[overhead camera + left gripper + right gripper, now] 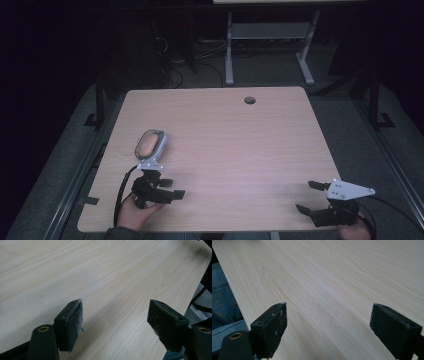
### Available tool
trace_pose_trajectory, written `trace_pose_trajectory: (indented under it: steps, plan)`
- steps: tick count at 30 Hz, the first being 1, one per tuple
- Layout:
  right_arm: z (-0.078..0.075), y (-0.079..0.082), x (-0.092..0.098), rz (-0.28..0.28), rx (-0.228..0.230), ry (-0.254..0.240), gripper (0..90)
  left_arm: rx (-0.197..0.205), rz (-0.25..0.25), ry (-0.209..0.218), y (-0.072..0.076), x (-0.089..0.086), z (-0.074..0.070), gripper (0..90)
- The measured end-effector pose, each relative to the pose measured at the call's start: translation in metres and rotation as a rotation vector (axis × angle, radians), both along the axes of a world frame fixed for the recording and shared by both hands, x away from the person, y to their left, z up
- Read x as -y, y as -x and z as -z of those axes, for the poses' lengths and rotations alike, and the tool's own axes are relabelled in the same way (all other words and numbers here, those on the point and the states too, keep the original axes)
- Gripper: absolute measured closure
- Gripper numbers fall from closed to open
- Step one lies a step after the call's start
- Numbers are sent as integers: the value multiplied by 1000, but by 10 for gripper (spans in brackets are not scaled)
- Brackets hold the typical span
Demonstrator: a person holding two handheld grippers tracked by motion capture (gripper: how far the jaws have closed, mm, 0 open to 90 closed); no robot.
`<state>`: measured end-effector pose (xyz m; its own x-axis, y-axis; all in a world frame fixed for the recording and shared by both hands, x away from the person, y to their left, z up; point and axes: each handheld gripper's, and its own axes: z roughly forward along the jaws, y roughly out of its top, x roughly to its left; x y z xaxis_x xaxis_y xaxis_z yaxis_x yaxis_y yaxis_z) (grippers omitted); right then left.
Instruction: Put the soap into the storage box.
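Oval object (150,144) with a grey rim and a tan centre, lying flat on the wooden table (225,140), left of middle in the high view and tilted a little toward the upper right; too small to tell what it is. Just below it, the left gripper (172,188), held from beneath by the left hand (132,212) near the lower left edge of the tabletop. Its grey plate (150,164) meets the object's near end in the picture, touching or not cannot be told. Jaws spread apart, pointing right, nothing between them. In the left gripper view, left gripper (115,315) gaping over bare pale woodgrain, worn dark pads (75,322) frayed at the edges, table edge running down the right of the frame. Far across, at the lower right of the high view, the right gripper (309,196) in the right hand (352,231), well apart from the oval object, jaws parted wide and aimed left, empty. In the right gripper view, right gripper (328,320) likewise wide over bare wood, blue denim (222,302) past the table edge at the left. Round hole (249,100) near the table's far edge; beyond it, upper centre, a pale desk frame (270,30) on a dark floor.
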<state>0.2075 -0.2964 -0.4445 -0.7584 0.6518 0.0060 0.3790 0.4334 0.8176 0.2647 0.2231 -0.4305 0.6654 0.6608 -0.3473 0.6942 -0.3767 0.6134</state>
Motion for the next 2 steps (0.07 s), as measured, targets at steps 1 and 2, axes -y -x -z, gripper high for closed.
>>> trace_pose_trajectory:
  steps: [1,2]
  plan:
    - [0,0,0,-1,0,1,138,3,0,-5,2,0,0,270]
    - [0,0,0,-2,-1,1,138,5,-1,-4,3,0,1,267]
